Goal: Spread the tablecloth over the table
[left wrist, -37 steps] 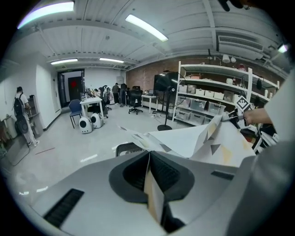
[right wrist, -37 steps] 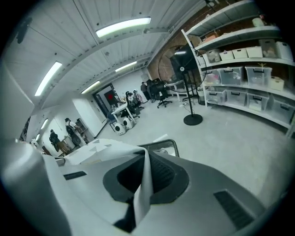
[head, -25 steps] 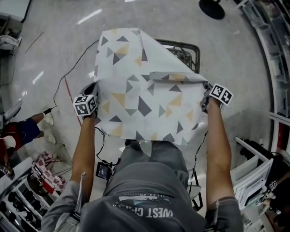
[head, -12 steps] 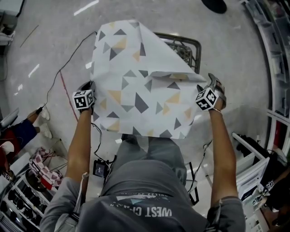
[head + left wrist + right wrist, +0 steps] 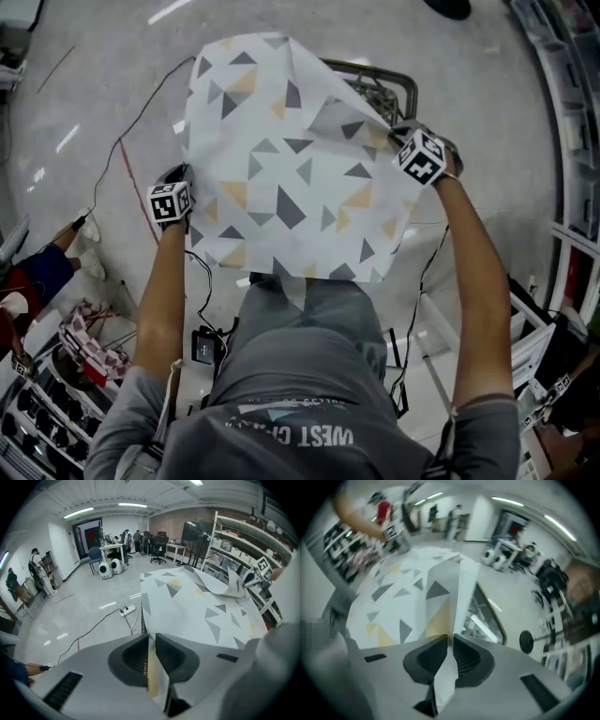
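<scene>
cloth (image 5: 281, 169) hangs over the desk (image 5: 405, 89), left claw (image 5: 185, 176) clamped on its left edge, while right claw (image 5: 397, 131), having let go and moved up the right edge, has just closed on the folded flap, so that fold can now be pulled flat.

free: floor (image 5: 84, 84) left | obstacles: draped tablecloth (image 5: 291, 178), table (image 5: 375, 68) ahead; shelves (image 5: 574, 141) right

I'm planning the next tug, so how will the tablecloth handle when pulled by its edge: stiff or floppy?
Probably floppy: the tablecloth hangs in soft curves and one corner lies folded over. Likely thin and light: its edge fits between the left tool's almost closed jaws.
</scene>
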A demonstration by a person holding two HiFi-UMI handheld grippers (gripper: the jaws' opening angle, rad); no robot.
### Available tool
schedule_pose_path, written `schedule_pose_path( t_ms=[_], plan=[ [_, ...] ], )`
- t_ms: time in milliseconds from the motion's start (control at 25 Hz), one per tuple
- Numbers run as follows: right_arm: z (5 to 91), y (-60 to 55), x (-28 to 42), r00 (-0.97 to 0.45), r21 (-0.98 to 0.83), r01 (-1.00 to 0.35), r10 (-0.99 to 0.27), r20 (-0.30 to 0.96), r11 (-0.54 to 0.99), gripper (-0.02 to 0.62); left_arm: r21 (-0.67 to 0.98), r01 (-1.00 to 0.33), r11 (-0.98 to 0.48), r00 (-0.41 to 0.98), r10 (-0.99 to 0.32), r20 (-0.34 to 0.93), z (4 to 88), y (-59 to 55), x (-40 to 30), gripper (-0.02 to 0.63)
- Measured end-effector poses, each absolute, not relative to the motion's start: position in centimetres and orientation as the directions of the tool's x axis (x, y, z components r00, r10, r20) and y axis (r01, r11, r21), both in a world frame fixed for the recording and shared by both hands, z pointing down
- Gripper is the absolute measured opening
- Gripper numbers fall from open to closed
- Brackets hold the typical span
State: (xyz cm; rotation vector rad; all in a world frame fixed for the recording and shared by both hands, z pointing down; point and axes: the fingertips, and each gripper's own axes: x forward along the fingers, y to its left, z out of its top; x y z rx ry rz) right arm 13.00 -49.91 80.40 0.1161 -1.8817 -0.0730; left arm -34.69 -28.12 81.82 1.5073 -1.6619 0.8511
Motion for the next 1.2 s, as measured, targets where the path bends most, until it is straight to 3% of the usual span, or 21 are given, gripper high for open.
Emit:
schedule_pose_path(
  t_ms=[80, 160, 240, 320, 440, 560, 680, 800, 920, 1040, 1200],
  plan=[
    [79.2, -53.6, 15.2, -0.405, 0.008, -0.388, -0.178, 0.897, 0.921, 0.046, -0.002, -0.996, 0.087, -0.046, -0.507, 0.86, 82.2, -27.9, -34.7, 0.041],
    [78.5, -57.5, 18.1, -0.453, -0.116, -0.669, -0.28, 0.846, 0.734, 0.048, -0.006, -0.996, 0.085, -0.048, -0.501, 0.864, 82.4, -27.7, -34.8, 0.041],
    [78.9, -60.4, 21.1, -0.439, -0.211, -0.826, -0.362, 0.822, 0.523, 0.051, -0.014, -0.996, 0.088, -0.056, -0.494, 0.868, 82.6, -27.7, -34.8, 0.038],
    [79.9, -62.2, 23.7, -0.387, -0.239, -0.899, -0.414, 0.824, 0.366, 0.059, -0.021, -0.996, 0.09, -0.062, -0.483, 0.873, 82.7, -27.7, -34.8, 0.037],
    [81.4, -63.8, 27.2, -0.265, -0.184, -0.96, -0.468, 0.843, 0.212, 0.01, -0.033, -0.996, 0.088, -0.071, -0.468, 0.881, 83.0, -27.7, -34.7, 0.035],
    [83.0, -63.2, 29.1, -0.211, -0.161, -0.976, -0.448, 0.869, 0.149, 0.035, -0.041, -0.996, 0.078, -0.073, -0.46, 0.885, 83.3, -27.9, -34.8, 0.037],
    [82.9, -60.8, 28.5, -0.219, -0.143, -0.97, -0.459, 0.861, 0.195, 0.068, -0.039, -0.997, 0.064, -0.064, -0.46, 0.886, 83.5, -27.9, -34.9, 0.038],
    [81.8, -55.8, 25.0, -0.256, -0.075, -0.931, -0.491, 0.832, 0.358, 0.081, -0.051, -0.997, 0.06, -0.073, -0.447, 0.892, 83.7, -27.4, -35.3, 0.038],
    [83.9, -48.6, 21.9, -0.309, -0.089, -0.871, -0.398, 0.864, 0.483, 0.079, -0.062, -0.996, 0.07, -0.085, -0.404, 0.911, 84.1, -26.5, -35.7, 0.038],
    [87.0, -44.1, 21.2, -0.343, -0.182, -0.876, -0.311, 0.886, 0.447, 0.109, -0.052, -0.995, 0.089, -0.083, -0.401, 0.912, 84.2, -25.0, -36.1, 0.038],
    [82.9, -43.5, 19.5, -0.383, -0.213, -0.888, -0.396, 0.835, 0.408, 0.095, -0.059, -0.997, 0.056, -0.08, -0.527, 0.846, 80.3, -25.1, -36.3, 0.038]
  ],
)
